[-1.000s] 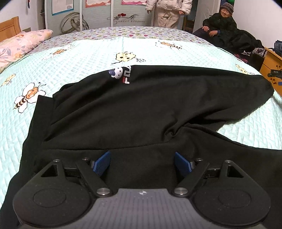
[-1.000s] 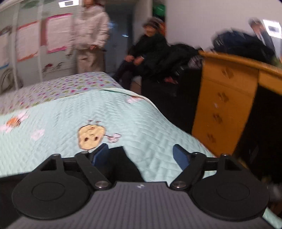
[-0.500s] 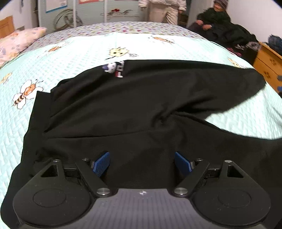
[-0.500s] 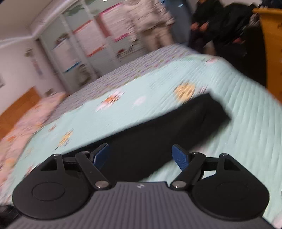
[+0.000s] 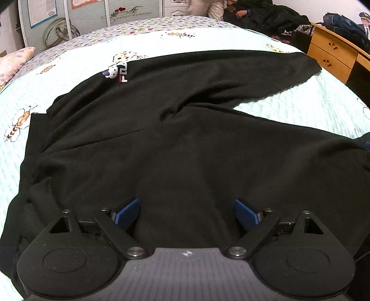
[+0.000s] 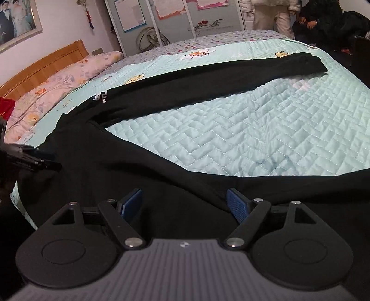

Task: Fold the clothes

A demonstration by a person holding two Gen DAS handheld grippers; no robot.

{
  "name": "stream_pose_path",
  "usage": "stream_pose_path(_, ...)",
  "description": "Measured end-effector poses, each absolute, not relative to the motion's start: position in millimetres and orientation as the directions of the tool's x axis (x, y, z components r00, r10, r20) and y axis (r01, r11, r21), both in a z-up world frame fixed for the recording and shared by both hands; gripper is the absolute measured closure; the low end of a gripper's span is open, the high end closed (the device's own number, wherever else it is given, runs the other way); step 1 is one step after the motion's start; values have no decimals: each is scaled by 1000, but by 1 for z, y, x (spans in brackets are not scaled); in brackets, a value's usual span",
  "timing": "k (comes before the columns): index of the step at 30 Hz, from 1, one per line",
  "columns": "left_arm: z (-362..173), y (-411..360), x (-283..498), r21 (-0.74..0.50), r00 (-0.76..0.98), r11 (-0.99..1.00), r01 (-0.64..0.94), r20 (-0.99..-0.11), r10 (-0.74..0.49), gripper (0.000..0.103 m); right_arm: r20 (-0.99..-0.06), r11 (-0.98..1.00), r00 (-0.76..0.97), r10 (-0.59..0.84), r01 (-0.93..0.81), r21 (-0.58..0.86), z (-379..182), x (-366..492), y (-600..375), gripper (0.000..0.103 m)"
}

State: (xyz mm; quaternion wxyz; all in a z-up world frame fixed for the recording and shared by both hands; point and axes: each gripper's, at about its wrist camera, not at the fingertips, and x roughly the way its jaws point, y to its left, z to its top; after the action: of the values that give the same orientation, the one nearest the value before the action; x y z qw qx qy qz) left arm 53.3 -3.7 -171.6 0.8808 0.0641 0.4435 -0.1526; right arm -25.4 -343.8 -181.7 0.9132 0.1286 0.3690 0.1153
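Left gripper [image 5: 186, 211]: jaws wide and opening, holding nothing, poised over the near part of the black garment [image 5: 185, 143]. Right gripper [image 6: 183, 203]: jaws wide apart, empty, above black fabric at the near bed edge. The garment lies spread on the pale green quilt [image 6: 242, 129]. One long sleeve [image 6: 219, 76] runs from the body toward the far right corner; nothing lies across it. A white logo [image 5: 115, 73] sits at the far left. Beyond: a floral pillow [image 6: 57, 85], wooden headboard [image 6: 44, 64], wooden dresser [image 5: 333, 58], and wardrobe doors [image 6: 185, 20].
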Motion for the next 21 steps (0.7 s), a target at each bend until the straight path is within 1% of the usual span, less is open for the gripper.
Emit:
stream_pose_path(2, -170, 1, 53, -42, 564, 948, 314, -796, -222, 12, -637, 920, 700, 323, -73, 386, -177, -20, -353, 22)
stream_pose_path(4, -166, 6, 53, -67, 573, 951, 303, -784, -238, 13, -588, 885, 731, 346, -46, 463, -172, -14, -360, 22)
stream_pose_path(5, -164, 8, 53, -81, 582, 951, 299, -774, -249, 13, -562, 879, 750, 348, -52, 474, -168, -11, -360, 22)
stream_pose_path(6, -161, 10, 53, -94, 591, 951, 296, -763, -260, 13, -545, 883, 766, 340, -60, 466, -164, -7, -357, 22)
stream_pose_path(8, -157, 13, 53, -118, 609, 950, 290, -742, -278, 14, -535, 913, 786, 310, -89, 399, -156, 10, -344, 22)
stream_pose_path(11, -151, 17, 54, -136, 638, 952, 275, -715, -286, 17, -559, 958, 788, 258, -131, 256, -152, 40, -314, 23)
stream_pose_path(13, -150, 20, 56, -144, 649, 955, 259, -706, -283, 23, -581, 966, 773, 255, -173, 195, -155, 61, -291, 23)
stream_pose_path(14, -151, 22, 57, -149, 652, 956, 252, -704, -282, 28, -589, 966, 765, 260, -196, 172, -158, 70, -280, 23)
stream_pose_path(15, -152, 23, 58, -155, 649, 956, 250, -706, -284, 38, -596, 964, 758, 265, -216, 154, -160, 78, -269, 23)
stream_pose_path(16, -153, 25, 59, -161, 642, 955, 249, -711, -287, 44, -602, 962, 751, 271, -233, 142, -163, 86, -258, 23)
stream_pose_path(17, -155, 26, 60, -167, 636, 954, 248, -715, -291, 56, -608, 959, 744, 276, -250, 130, -166, 94, -247, 24)
stream_pose_path(18, -156, 27, 60, -174, 632, 954, 246, -717, -294, 58, -612, 958, 741, 277, -260, 119, -169, 102, -238, 24)
stream_pose_path(21, -157, 31, 61, -184, 632, 954, 236, -716, -295, 58, -615, 955, 736, 283, -273, 112, -172, 120, -220, 24)
